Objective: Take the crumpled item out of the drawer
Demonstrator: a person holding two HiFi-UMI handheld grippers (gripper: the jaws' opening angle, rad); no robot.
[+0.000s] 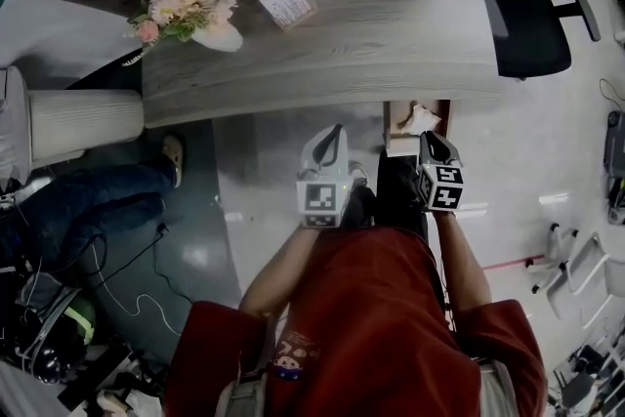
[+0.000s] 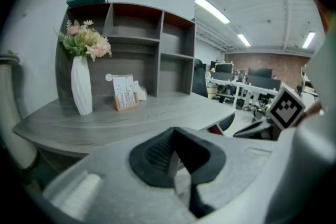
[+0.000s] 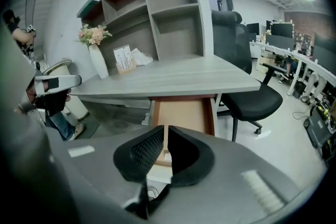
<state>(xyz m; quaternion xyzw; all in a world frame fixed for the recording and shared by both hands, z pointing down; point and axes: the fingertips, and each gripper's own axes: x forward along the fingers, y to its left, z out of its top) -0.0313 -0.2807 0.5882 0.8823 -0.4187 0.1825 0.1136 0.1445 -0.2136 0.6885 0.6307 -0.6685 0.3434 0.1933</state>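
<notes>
Right gripper (image 3: 165, 140) was all but closed, the pads at a thin slit with nothing in it. Left gripper (image 2: 176, 145) was likewise pressed together and empty. Both hung low before the person's body, short of the surface (image 1: 391, 54), touching nothing.

Crumpled item (image 1: 422, 119), a pale wad, lay inside the open drawer (image 1: 390, 126), which stood out from under the surface edge. It sat toward the drawer's right side, in the further part of what showed. It was a lump with no clear long axis.

Key relation: the wad lay ahead of and below the right gripper. In its own view that gripper pointed into the drawer, with bare wooden floor showing just above the jaws. The left gripper stood left of the drawer and faced the vase of flowers (image 2: 81, 86) and card stand (image 2: 125, 93) on top. The right hand was plainly nearer.

Drawer contents: only the wad could be made out, and the rest looked like bare wood.

Judgement: the right jaws would need to spread before going forward and down onto the wad.
</notes>
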